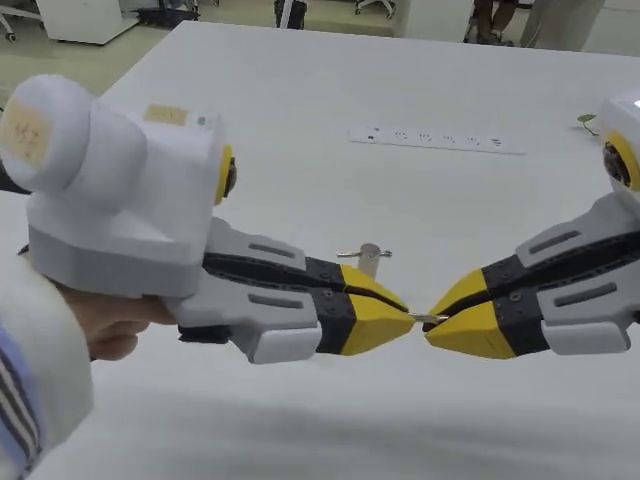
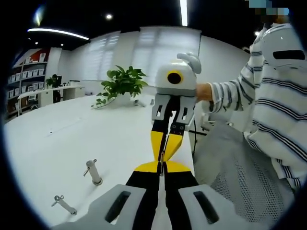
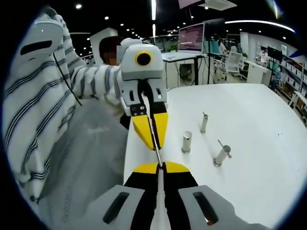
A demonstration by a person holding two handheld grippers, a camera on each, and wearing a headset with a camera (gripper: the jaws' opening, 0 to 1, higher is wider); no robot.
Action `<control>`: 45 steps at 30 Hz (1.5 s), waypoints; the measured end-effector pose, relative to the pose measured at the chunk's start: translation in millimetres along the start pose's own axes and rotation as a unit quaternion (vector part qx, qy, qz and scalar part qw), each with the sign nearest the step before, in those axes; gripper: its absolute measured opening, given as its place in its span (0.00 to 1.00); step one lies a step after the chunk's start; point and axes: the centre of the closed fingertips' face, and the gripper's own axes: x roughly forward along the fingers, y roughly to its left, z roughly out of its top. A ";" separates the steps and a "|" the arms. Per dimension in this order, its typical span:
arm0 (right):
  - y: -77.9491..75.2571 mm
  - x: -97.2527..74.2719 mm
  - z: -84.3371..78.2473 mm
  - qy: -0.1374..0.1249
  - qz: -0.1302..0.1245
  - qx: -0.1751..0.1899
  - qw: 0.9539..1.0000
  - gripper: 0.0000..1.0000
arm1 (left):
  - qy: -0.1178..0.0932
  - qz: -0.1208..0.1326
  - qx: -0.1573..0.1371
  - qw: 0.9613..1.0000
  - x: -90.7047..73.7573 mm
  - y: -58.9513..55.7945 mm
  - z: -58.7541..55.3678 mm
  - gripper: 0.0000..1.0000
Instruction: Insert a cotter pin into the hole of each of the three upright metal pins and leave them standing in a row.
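Note:
My left gripper (image 1: 405, 318) and right gripper (image 1: 432, 327) meet tip to tip above the white table (image 1: 300, 120). Both are shut on a thin cotter pin (image 1: 428, 319) that bridges the small gap between them. In the right gripper view the cotter pin (image 3: 157, 151) runs from the left gripper (image 3: 154, 143) down into my own jaws. Behind the tips stands a metal pin (image 1: 369, 258) with a cotter pin through its head. The right gripper view shows a bare metal pin (image 3: 186, 142), a pinned one (image 3: 221, 155) and a thinner one (image 3: 204, 122) farther off.
A white power strip (image 1: 435, 138) lies at the far middle of the table. A potted plant (image 2: 122, 82) stands at the table's end. A person's striped sleeve (image 2: 283, 110) and a mesh chair (image 2: 235, 177) are beside the table's edge.

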 end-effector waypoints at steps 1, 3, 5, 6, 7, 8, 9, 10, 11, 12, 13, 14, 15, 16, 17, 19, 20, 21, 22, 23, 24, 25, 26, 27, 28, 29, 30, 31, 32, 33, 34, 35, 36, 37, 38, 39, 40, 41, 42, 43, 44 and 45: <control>0.9 0.8 -1.2 0.003 0.002 -0.002 1.000 0.04 | 0.010 -0.001 0.014 1.000 0.1 0.0 -3.2 0.00; 2.6 3.8 -3.8 0.012 0.003 -0.008 1.000 0.04 | 0.014 0.002 0.023 1.000 1.8 -0.3 -5.0 0.01; 2.4 4.6 -4.9 0.015 0.002 -0.008 1.000 0.04 | 0.016 0.003 0.030 0.999 2.1 0.3 -6.9 0.01; 2.3 4.8 -5.1 0.016 0.003 -0.008 1.000 0.04 | 0.015 0.004 0.030 0.999 1.8 0.2 -7.3 0.01; 2.3 5.2 -5.0 0.015 0.003 -0.007 1.000 0.04 | 0.015 0.004 0.031 0.999 1.5 0.6 -7.3 0.01; 2.1 5.5 -4.8 0.015 0.002 -0.006 1.000 0.03 | 0.013 0.006 0.031 0.999 0.8 1.1 -7.3 0.01; 1.7 5.9 -4.1 0.015 0.000 -0.007 1.000 0.03 | 0.012 0.007 0.032 0.999 0.4 1.8 -7.1 0.01; 0.9 6.2 -3.5 0.014 -0.003 -0.008 1.000 0.03 | 0.010 0.010 0.032 0.999 -0.2 2.6 -6.7 0.01; 0.0 6.5 -2.8 0.013 -0.006 -0.009 1.000 0.03 | 0.008 0.012 0.032 0.999 -0.7 3.7 -6.2 0.01; -0.8 7.2 -2.0 0.013 -0.008 -0.008 1.000 0.03 | 0.004 0.017 0.031 0.999 -1.9 5.9 -5.3 0.02; -1.1 7.8 -1.5 0.012 -0.009 -0.008 1.000 0.03 | 0.001 0.021 0.031 0.999 -3.0 7.9 -4.3 0.02; -1.9 8.9 -0.4 0.010 -0.011 -0.010 1.000 0.03 | -0.003 0.026 0.027 0.999 -4.0 10.3 -3.5 0.04; -3.0 9.8 0.0 0.010 -0.015 -0.010 1.000 0.03 | -0.006 0.035 0.024 0.999 -4.2 12.7 -2.4 0.06; -5.4 10.6 -0.5 0.012 -0.020 -0.012 1.000 0.03 | -0.007 0.041 0.024 0.999 -4.8 14.0 -2.4 0.08; -8.9 11.1 -1.4 0.015 -0.026 -0.014 0.999 0.03 | -0.006 0.043 0.026 0.999 -6.0 14.9 -3.2 0.10; -14.5 13.0 -3.0 0.017 -0.038 -0.011 0.999 0.03 | -0.005 0.058 0.028 0.998 -10.0 21.7 -5.5 0.14; -17.1 14.0 -3.8 0.017 -0.044 -0.007 0.999 0.03 | -0.006 0.064 0.029 0.998 -11.2 24.2 -6.2 0.17; -18.1 14.3 -4.1 0.017 -0.047 -0.006 0.999 0.03 | -0.003 0.068 0.030 0.997 -13.4 27.0 -8.6 0.20; -21.0 15.5 -5.0 0.017 -0.054 -0.002 0.998 0.03 | -0.002 0.073 0.031 0.997 -14.6 29.4 -10.0 0.24; -23.1 16.4 -5.8 0.017 -0.060 0.002 0.998 0.03 | 0.000 0.078 0.032 0.996 -15.9 32.1 -11.8 0.25; -25.3 17.5 -6.5 0.017 -0.065 0.006 0.998 0.03 | 0.005 0.086 0.027 0.996 -18.2 36.4 -15.3 0.26; -27.4 19.5 -8.0 0.019 -0.068 0.011 0.997 0.03 | 0.006 0.095 0.023 0.995 -19.9 40.0 -17.3 0.27; -29.4 20.6 -9.3 0.021 -0.073 0.012 0.997 0.03 | 0.007 0.103 0.022 0.994 -21.5 43.6 -19.0 0.27; -32.4 22.2 -11.3 0.025 -0.080 0.017 0.996 0.03 | 0.010 0.109 0.023 0.994 -23.2 46.7 -21.3 0.27; -33.6 23.5 -12.1 0.026 -0.081 0.020 0.996 0.03 | 0.018 0.123 0.027 0.992 -26.3 52.9 -25.5 0.29; -34.8 24.7 -12.6 0.026 -0.083 0.022 0.996 0.03 | 0.023 0.130 0.031 0.991 -27.8 56.3 -28.1 0.30; -35.9 26.5 -13.1 0.026 -0.085 0.027 0.996 0.03 | 0.024 0.135 0.030 0.990 -29.2 59.3 -30.3 0.30; -36.9 28.7 -13.7 0.026 -0.087 0.031 0.995 0.03 | 0.025 0.138 0.027 0.990 -30.3 61.6 -32.3 0.31; -37.7 30.2 -14.4 0.028 -0.089 0.033 0.995 0.03 | 0.028 0.145 0.022 0.989 -32.2 65.9 -36.1 0.31; -38.6 32.3 -15.6 0.031 -0.092 0.034 0.995 0.03 | 0.032 0.151 0.019 0.988 -33.4 69.0 -39.5 0.30; -39.1 34.0 -16.5 0.034 -0.093 0.036 0.994 0.03 | 0.040 0.157 0.016 0.987 -34.8 72.8 -45.1 0.30; -39.7 35.4 -17.3 0.036 -0.094 0.038 0.994 0.03 | 0.043 0.159 0.017 0.986 -34.9 74.5 -48.1 0.30; -40.8 37.4 -18.3 0.038 -0.094 0.041 0.994 0.03 | 0.048 0.162 0.013 0.985 -35.5 77.1 -52.9 0.30; -41.4 38.6 -19.0 0.039 -0.094 0.042 0.994 0.03 | 0.049 0.165 0.010 0.985 -35.5 78.9 -55.3 0.30; -42.3 39.8 -19.6 0.041 -0.094 0.041 0.994 0.03 | 0.050 0.168 0.005 0.985 -35.6 80.6 -57.9 0.30; -43.4 41.5 -20.6 0.044 -0.094 0.041 0.994 0.03 | 0.049 0.173 -0.002 0.984 -35.7 83.4 -60.7 0.30; -43.7 42.6 -21.3 0.046 -0.093 0.041 0.994 0.03 | 0.048 0.175 -0.006 0.983 -35.6 84.5 -62.6 0.30; -44.2 43.6 -21.7 0.047 -0.092 0.041 0.994 0.03 | 0.051 0.175 -0.008 0.983 -34.9 85.1 -65.8 0.30; -44.5 45.2 -22.4 0.049 -0.090 0.042 0.994 0.03 | 0.052 0.175 -0.009 0.983 -34.4 85.6 -68.1 0.30; -44.7 46.2 -22.6 0.050 -0.089 0.043 0.994 0.03 | 0.055 0.173 -0.012 0.983 -33.4 85.5 -71.7 0.30; -44.9 47.7 -23.2 0.051 -0.088 0.043 0.994 0.03 | 0.058 0.172 -0.014 0.983 -32.7 85.3 -74.6 0.30; -45.0 48.6 -23.6 0.052 -0.087 0.043 0.994 0.03 | 0.061 0.171 -0.016 0.983 -32.1 85.4 -77.5 0.29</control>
